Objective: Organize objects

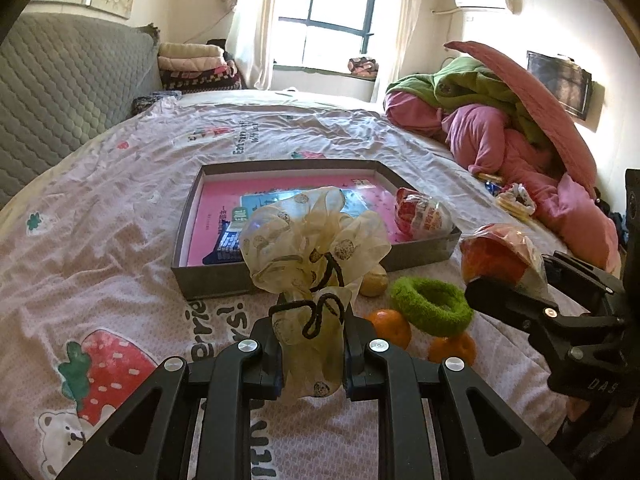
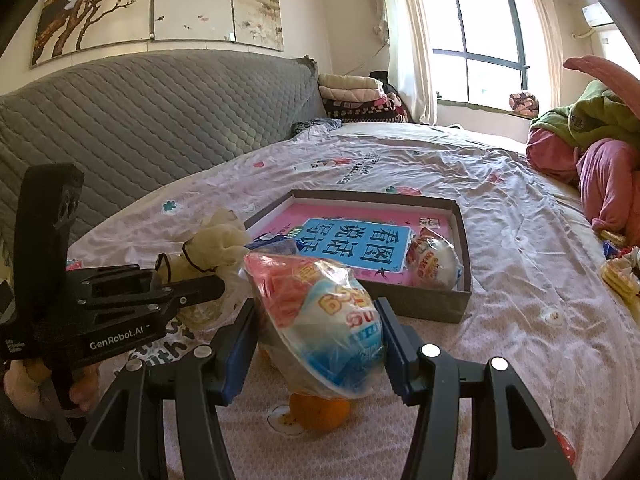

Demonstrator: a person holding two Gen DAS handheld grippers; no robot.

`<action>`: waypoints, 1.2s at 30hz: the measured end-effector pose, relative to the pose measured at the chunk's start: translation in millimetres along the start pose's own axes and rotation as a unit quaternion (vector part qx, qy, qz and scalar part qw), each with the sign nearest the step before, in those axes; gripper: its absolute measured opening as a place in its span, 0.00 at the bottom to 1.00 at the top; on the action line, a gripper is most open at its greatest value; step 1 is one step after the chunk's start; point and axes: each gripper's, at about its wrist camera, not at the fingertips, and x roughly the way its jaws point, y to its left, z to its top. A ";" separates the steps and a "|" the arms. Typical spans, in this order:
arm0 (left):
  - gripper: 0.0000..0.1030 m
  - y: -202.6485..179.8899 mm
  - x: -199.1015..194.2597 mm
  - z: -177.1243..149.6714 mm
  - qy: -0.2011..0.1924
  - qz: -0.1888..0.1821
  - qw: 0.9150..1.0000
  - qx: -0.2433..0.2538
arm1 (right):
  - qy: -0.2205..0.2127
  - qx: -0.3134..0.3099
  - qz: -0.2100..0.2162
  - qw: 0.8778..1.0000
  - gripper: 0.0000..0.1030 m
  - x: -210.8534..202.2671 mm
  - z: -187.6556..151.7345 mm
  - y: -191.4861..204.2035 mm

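Sunlit bed, wrinkled strawberry sheet [image 1: 120,208]. Left gripper [image 1: 313,350] pinches the gauzy scarf bundle [image 1: 316,240]: soft, light, best held at its tied neck. Right gripper [image 2: 316,334] clamps the crinkly, slippery snack packet [image 2: 320,312]. Box [image 2: 420,300] just beyond both.

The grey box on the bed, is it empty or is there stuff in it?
Not empty. The grey box holds a pink book and a wrapped snack in its corner.

Bright window [image 1: 338,4] daylight, glare, fisheye edges
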 end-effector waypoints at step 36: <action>0.21 12.7 41.8 52.1 -0.007 0.035 0.999 0.000 | -0.011 -0.013 -0.041 0.999 0.55 46.7 40.4 -12.3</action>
